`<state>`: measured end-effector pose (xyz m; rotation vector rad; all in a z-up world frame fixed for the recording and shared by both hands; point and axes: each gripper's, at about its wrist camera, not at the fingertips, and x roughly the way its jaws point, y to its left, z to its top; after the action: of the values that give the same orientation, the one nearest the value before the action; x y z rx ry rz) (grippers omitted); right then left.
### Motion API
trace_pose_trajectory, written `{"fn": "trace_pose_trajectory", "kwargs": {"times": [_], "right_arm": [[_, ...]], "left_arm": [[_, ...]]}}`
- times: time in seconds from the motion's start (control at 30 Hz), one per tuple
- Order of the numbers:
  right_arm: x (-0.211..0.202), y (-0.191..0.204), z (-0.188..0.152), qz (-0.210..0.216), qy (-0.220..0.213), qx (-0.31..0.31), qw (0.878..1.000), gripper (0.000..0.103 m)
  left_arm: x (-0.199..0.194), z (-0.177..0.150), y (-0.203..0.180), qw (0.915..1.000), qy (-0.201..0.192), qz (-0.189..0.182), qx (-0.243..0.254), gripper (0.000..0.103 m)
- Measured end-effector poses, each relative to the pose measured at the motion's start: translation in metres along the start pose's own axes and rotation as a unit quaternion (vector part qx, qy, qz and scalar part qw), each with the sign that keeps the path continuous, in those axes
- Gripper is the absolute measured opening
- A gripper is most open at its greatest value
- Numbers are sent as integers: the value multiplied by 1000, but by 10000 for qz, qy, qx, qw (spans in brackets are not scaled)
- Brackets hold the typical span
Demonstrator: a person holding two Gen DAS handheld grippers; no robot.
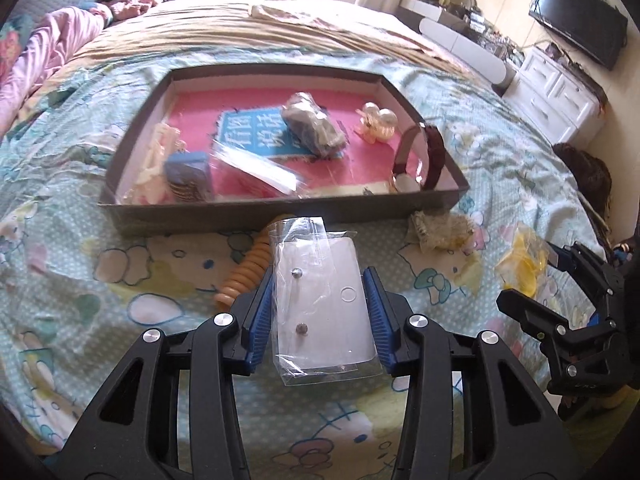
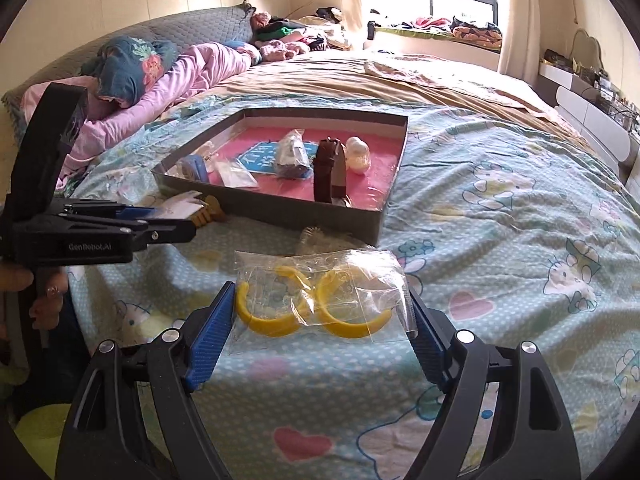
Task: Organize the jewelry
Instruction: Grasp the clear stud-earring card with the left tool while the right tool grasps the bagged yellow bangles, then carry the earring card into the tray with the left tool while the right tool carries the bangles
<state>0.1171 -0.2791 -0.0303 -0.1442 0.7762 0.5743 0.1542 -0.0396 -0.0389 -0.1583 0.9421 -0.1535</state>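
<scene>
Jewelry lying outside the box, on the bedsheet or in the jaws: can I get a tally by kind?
Clear bag with white stud-earring card: 1
Clear bag with yellow hoop earrings: 1
Orange beaded bracelet: 1
Pale frilly piece by the box, kind unclear: 1
Total: 4

Blurred clear packet (image 1: 260, 168) in tray (image 1: 280, 208)

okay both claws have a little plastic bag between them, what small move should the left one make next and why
Probably lift the left claw and carry its bag of stud earrings forward over the box's near wall. Its pads already press the bag's sides, and the box holding the other jewelry sits just beyond it.
</scene>
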Motion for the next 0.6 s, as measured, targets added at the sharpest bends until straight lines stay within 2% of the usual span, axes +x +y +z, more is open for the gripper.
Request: {"fn": "trace_pose_trajectory", "kwargs": {"times": [0.27,0.6], "right_arm": [[-1,18,18,107,-122,-190,9997,79],[9,44,44,280,-225,-433,9984,79]], "left_arm": [[-25,15,25,9987,-411,208,-233,34],[-33,28,55,9969,-562,195,-520,35]]}}
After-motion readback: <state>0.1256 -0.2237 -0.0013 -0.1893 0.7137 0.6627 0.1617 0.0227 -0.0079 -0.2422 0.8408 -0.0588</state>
